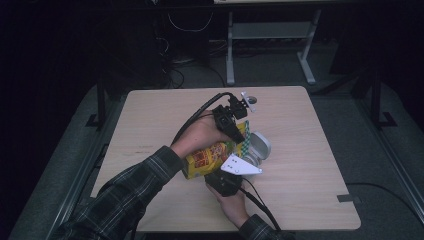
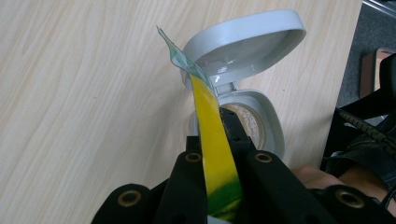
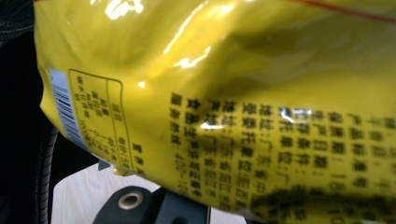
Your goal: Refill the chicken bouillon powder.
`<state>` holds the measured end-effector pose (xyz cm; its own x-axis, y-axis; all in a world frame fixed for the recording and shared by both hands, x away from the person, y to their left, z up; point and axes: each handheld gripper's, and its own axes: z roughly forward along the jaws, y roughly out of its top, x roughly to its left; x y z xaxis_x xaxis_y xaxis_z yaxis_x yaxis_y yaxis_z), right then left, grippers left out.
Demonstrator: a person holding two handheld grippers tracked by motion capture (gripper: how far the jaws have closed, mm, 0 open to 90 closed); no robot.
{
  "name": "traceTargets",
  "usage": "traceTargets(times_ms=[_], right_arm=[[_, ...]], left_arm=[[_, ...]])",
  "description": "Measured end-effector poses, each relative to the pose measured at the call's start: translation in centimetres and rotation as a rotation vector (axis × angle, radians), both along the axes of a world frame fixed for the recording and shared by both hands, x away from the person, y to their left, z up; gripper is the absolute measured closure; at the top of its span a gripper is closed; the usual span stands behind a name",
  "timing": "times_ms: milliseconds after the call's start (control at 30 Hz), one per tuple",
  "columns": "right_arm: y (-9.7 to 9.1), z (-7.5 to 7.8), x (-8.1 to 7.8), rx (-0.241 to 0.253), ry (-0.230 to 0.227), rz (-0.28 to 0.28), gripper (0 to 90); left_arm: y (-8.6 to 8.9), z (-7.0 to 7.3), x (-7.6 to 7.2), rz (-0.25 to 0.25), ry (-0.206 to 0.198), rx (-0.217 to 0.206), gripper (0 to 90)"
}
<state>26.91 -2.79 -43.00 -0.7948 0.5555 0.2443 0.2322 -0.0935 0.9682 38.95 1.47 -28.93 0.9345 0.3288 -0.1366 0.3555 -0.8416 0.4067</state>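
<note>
A yellow snack bag (image 1: pixel 210 157) is held over the table between both grippers. My left gripper (image 1: pixel 239 134) is shut on the bag's sealed top edge, a thin yellow and green strip (image 2: pixel 210 116) that runs up between the black jaws of my left gripper (image 2: pixel 215 137). Just past it stands a grey round container (image 2: pixel 268 126) with its hinged lid (image 2: pixel 243 46) swung open and something pale inside. My right gripper (image 1: pixel 223 179) grips the bag's lower end from the near side. In the right gripper view the bag's printed back (image 3: pixel 233 93) lies close against the jaws.
The container (image 1: pixel 259 146) rests right of centre on the light wooden table (image 1: pixel 310 190). Black cables trail from both grippers. Beyond the table's far edge are a dark floor and metal desk legs (image 1: pixel 230 50).
</note>
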Motion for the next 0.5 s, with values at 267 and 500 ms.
traceTargets(times_ms=[267, 500], right_arm=[[-0.01, 0.02, 0.03, 0.004, -0.001, -0.001, 89.8], [-0.01, 0.03, 0.05, 0.004, -0.003, 0.001, 89.8]], left_arm=[[-0.08, 0.06, 0.04, -0.008, -0.001, 0.01, 89.7], [-0.08, 0.06, 0.04, -0.008, -0.002, 0.011, 89.7]])
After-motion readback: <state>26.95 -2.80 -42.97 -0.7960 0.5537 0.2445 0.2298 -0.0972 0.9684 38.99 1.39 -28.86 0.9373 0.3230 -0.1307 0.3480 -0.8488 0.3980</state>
